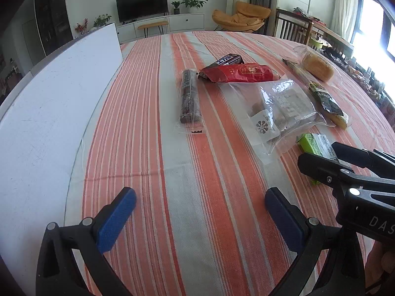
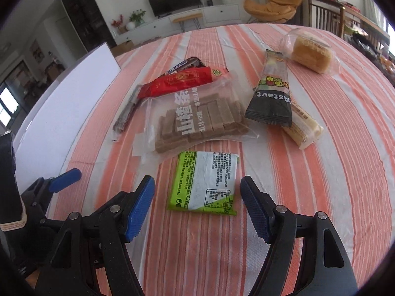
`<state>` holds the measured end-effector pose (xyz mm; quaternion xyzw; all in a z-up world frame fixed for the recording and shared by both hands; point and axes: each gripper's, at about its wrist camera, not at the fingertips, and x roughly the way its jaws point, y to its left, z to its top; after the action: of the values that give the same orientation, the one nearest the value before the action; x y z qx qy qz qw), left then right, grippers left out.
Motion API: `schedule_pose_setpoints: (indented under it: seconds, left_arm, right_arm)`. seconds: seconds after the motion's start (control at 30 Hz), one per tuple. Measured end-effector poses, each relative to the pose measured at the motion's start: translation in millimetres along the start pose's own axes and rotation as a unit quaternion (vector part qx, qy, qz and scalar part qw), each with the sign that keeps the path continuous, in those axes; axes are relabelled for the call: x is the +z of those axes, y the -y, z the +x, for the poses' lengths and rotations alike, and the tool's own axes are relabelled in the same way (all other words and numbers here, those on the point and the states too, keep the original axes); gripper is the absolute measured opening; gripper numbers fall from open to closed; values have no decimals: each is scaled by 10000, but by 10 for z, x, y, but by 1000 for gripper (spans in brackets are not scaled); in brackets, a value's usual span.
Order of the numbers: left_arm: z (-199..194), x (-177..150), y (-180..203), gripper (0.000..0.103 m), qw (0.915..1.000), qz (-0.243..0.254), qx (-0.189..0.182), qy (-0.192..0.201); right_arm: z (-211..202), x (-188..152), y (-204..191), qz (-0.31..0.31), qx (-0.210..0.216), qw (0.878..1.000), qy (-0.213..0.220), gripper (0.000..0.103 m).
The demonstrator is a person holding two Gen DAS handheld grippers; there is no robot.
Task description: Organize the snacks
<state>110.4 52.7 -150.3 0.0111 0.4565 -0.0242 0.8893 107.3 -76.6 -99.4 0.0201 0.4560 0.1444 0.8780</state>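
Several snacks lie on the striped tablecloth [image 1: 197,197]. A green and white packet [image 2: 205,182] lies flat just ahead of my open, empty right gripper [image 2: 197,190], between its fingertips' line. Behind it lie a clear bag of brown bars [image 2: 197,120], a red packet [image 2: 182,80], a black packet [image 2: 270,98], a pale wafer pack [image 2: 305,128] and a wrapped cake [image 2: 311,54]. My left gripper [image 1: 200,197] is open and empty over bare cloth. A long dark stick pack [image 1: 190,96] lies ahead of it. The right gripper also shows in the left wrist view [image 1: 321,162].
A white board [image 1: 54,103] lies along the table's left side. A dark bar wrapper [image 1: 228,60] lies behind the red packet. Beyond the table are a TV cabinet [image 1: 160,24], an orange chair [image 1: 242,16] and a wooden chair [image 1: 293,26].
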Motion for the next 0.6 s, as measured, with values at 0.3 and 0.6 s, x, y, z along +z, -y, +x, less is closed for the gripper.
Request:
schedule_pose_setpoints:
  seconds: [0.3, 0.6]
  left_arm:
    - [0, 0, 0, 103, 10000, 0, 0, 1]
    - [-5, 36, -40, 103, 9999, -46, -155, -40]
  right_arm:
    - [-236, -181, 418, 748, -883, 9931, 213, 53]
    - [-290, -199, 550, 1056, -1015, 9887, 315, 61]
